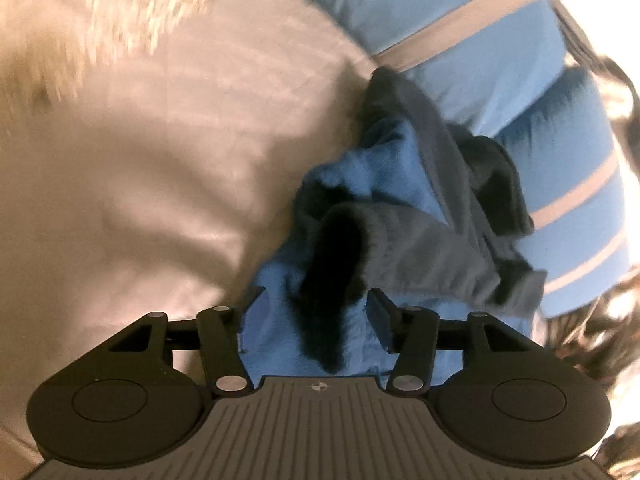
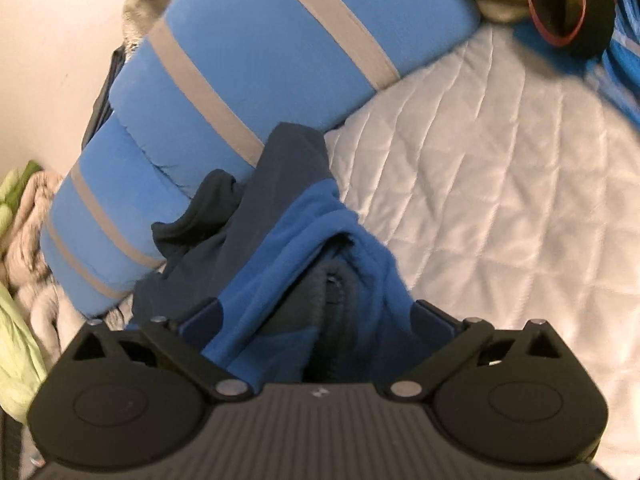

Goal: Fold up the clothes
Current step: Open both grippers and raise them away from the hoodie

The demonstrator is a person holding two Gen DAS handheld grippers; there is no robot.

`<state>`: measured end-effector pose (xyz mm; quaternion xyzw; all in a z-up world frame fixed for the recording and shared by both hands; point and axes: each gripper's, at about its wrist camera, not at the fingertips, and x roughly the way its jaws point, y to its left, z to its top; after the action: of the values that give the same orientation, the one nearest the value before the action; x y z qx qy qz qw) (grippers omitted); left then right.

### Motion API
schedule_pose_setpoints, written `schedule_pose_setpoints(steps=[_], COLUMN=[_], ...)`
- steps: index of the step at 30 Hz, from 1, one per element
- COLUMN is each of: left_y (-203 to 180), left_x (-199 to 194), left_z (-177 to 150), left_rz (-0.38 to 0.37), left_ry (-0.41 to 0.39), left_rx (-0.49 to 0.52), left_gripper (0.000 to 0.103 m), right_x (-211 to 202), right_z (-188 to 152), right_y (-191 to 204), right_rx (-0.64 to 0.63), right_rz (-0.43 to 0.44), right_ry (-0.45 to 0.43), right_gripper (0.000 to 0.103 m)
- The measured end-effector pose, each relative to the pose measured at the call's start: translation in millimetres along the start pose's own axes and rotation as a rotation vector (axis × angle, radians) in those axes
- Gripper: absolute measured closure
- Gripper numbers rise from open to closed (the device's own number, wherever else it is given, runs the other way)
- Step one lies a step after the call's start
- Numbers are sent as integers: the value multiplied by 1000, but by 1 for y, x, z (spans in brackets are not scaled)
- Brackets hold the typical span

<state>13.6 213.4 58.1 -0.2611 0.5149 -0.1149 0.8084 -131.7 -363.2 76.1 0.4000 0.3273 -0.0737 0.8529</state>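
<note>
1. My left gripper (image 1: 316, 308) has its jaws apart. Blue and navy fleece (image 1: 400, 200) lies between the fingers, and I see no pad pressing on it, so I count it as released.
2. My right gripper (image 2: 316, 316) has its jaws spread as wide as they go. The same fleece (image 2: 304, 248) is bunched between the fingers, with a gap at each pad; nothing is clamped.
3. The fleece is a crumpled heap on the bed (image 2: 500, 184), not folded flat. Bright blue panels mix with navy ones, and a dark fold runs down its middle just ahead of each camera.
4. In the right wrist view the heap's far left edge rests against the pillow (image 2: 248, 52), which is blue with grey stripes. A second pillow (image 2: 92, 232) of the same pattern lies nearer on the left, touching the first.
5. To the right of the heap, in that view, is quilted white bedding.
6. In the left wrist view the same pillows (image 1: 440, 12) lie at far right, and pale bedding (image 1: 160, 140) fills the left. That view is blurred.
7. Green cloth (image 2: 16, 344) is piled at the near left edge of the right wrist view, well apart from the fleece.
</note>
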Motion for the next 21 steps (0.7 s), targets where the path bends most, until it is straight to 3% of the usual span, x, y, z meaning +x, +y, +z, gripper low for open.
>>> schedule_pose_setpoints(steps=[9, 18, 21], left_y=[-46, -102, -118], left_x=[-137, -314, -370], left_z=[9, 43, 42], left_rz=[52, 26, 10], left_ry=[-165, -422, -469], left_rx=[362, 474, 504], left_gripper=[44, 40, 36], right_x=[-93, -250, -299], right_z=[20, 74, 84], right_y=[18, 97, 124], right_rx=[-175, -334, -350], right_rz=[-66, 2, 38], right_ry=[-27, -229, -265], right_gripper=[0, 0, 0])
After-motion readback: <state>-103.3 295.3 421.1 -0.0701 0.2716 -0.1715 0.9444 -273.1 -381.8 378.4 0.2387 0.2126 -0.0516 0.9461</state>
